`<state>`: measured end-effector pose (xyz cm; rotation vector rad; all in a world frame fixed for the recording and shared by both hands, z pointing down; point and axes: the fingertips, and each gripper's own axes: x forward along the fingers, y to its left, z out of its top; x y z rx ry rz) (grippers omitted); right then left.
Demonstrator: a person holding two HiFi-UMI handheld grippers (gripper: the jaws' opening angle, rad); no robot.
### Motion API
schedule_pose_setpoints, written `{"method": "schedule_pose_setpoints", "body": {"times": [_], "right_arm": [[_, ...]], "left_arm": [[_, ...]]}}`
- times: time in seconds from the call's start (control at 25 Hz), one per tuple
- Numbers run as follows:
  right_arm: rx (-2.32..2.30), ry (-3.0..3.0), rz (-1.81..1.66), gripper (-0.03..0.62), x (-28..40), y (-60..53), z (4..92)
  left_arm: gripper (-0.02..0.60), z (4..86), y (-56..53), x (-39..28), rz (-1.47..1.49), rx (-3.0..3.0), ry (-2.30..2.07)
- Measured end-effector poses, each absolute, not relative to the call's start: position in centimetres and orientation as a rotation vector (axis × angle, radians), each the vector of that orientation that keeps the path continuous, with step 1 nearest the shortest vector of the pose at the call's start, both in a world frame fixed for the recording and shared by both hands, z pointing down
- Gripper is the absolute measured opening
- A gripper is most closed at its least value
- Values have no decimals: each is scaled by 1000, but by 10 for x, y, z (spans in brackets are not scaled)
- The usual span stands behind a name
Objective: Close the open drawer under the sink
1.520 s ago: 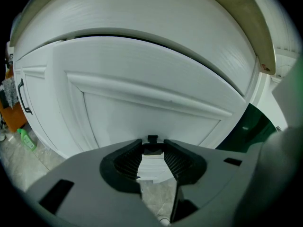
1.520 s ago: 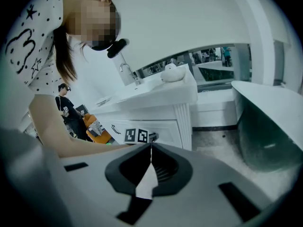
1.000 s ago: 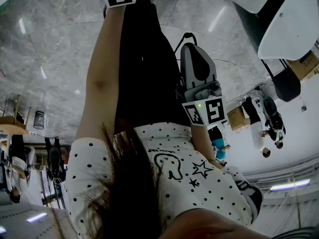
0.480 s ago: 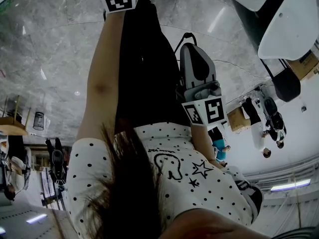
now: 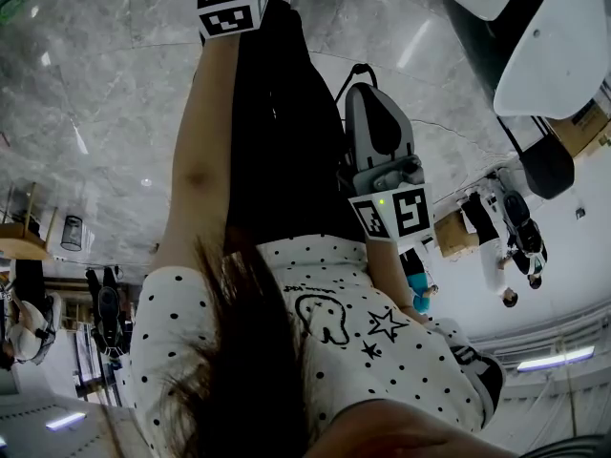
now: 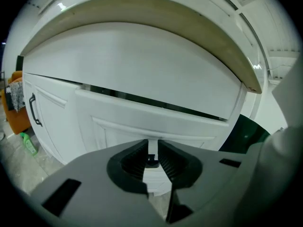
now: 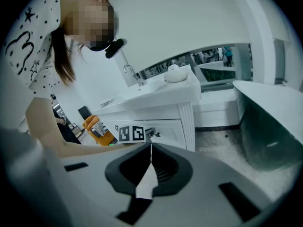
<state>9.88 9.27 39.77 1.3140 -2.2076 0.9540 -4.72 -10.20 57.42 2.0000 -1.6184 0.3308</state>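
Drawer (image 6: pixel 142 119) front stands slightly out, just under the countertop (image 6: pixel 156 13). With the arm (image 5: pixel 200 132) stretched out straight, the left gripper (image 6: pixel 152 143) has just been closing its jaws onto the drawer's small dark knob (image 6: pixel 151 160). The right gripper (image 7: pixel 151 145) points toward the countertop from farther off, jaws together.

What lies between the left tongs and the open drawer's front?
Left gripper view: nothing in the way; only what looks like a small dark knob on the drawer front sits between the left tongs, which have just been closing.
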Motion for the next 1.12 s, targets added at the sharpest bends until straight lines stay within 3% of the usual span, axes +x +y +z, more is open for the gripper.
{"method": "schedule_pose_setpoints", "body": {"times": [0.12, 0.28, 1.12], "right_arm": [[1314, -2211, 949, 15, 99, 92, 397], [1308, -2216, 946, 15, 97, 93, 396], [1290, -2295, 841, 15, 85, 91, 352]], "left_arm": [[32, 572, -100, -56, 329, 1977, -1661], [7, 569, -97, -63, 334, 1966, -1683], [3, 492, -78, -74, 306, 1967, -1701]]}}
